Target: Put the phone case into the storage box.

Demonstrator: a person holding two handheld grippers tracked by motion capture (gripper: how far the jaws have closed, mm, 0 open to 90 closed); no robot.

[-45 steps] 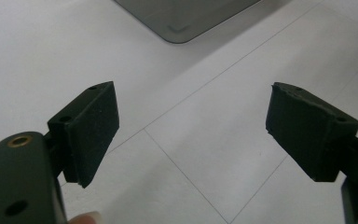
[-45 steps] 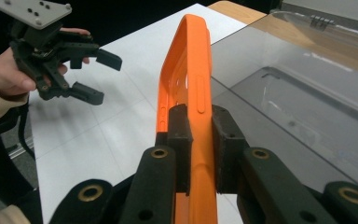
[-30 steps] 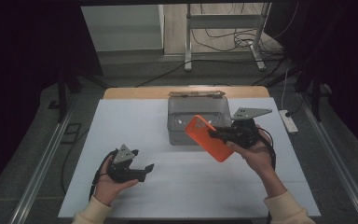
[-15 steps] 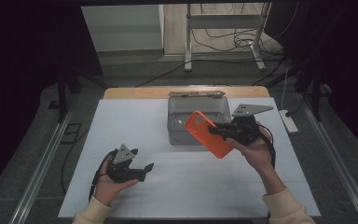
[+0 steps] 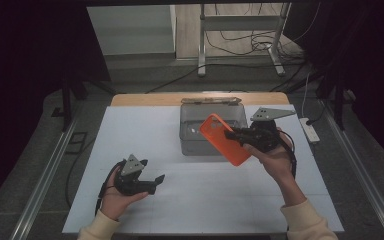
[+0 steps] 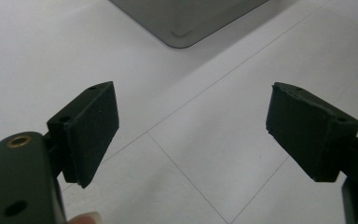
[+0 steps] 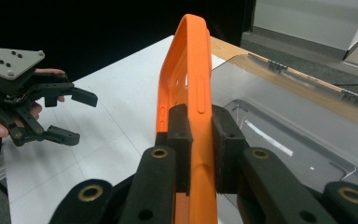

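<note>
High view: right claw (image 5: pixel 236 134) clamped on orange case (image 5: pixel 225 138) over grey box (image 5: pixel 195 145); left claw (image 5: pixel 156 184) apart.

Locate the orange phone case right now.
In the high view, the orange rubbery phone case is right of centre, clamped edgewise in the right gripper, above the front of the clear grey plastic box.

Lab: white table (image 5: pixel 145 135), floor cables (image 5: pixel 240 37), metal stand (image 5: pixel 240 25).
</note>
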